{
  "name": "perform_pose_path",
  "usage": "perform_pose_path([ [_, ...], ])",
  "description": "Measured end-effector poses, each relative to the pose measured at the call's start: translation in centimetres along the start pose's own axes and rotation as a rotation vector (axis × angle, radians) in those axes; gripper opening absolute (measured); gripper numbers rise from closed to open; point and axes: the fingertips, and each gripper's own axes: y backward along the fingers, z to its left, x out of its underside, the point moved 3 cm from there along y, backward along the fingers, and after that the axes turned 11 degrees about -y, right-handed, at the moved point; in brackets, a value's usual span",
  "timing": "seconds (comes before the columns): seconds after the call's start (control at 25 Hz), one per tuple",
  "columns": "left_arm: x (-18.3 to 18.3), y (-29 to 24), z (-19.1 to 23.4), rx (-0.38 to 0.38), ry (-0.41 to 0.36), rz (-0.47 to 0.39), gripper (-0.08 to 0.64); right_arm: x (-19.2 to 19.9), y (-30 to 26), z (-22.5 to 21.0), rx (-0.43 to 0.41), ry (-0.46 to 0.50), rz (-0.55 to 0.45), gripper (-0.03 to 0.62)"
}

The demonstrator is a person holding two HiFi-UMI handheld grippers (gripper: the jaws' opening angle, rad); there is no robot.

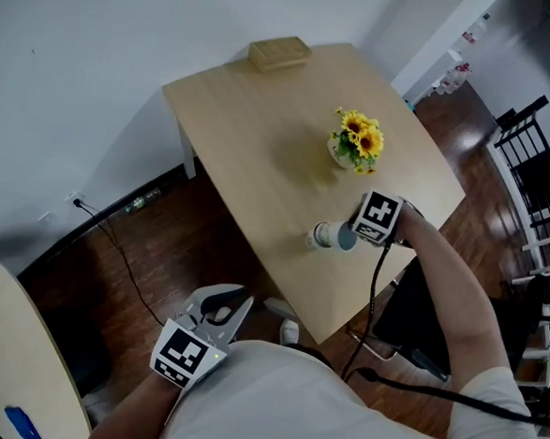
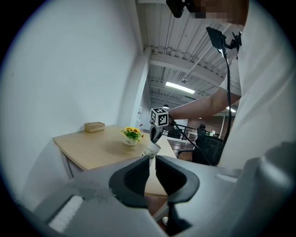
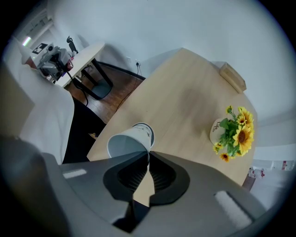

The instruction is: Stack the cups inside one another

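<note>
Cup [image 3: 129, 141] rim partly behind right gripper [image 3: 148, 156]

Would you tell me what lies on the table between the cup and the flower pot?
Nothing: the head view shows only bare table between the cup and the flower pot.

A pale wooden table [image 1: 249, 122] stands with its far edge against a white wall [image 1: 105, 66]. At that far edge lies a small wooden box [image 1: 279, 52]. Toward the table's right side sits a white pot of sunflowers [image 1: 356, 142], upright, well apart from the box. Left of the table, a black cable [image 1: 117, 248] runs from a wall socket [image 1: 74, 197] over the dark wood floor [image 1: 182, 239]. At the near left is a round pale tabletop [image 1: 21, 344] carrying a small blue object [image 1: 23, 425], possibly plastic. A black rack [image 1: 534, 163] stands far right.
</note>
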Motion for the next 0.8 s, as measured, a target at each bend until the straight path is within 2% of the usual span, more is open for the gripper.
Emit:
perform_pose_path([
  [0.32,0.8,0.1,0.5,0.005,0.019,0.003,0.049,-0.7,-0.8,0.1,0.002,0.029,0.063,0.020],
  [0.8,1.0,0.0,0.8,0.021,0.030,0.006,0.049,-0.7,-0.8,0.6,-0.006,0.039,0.080,0.041],
])
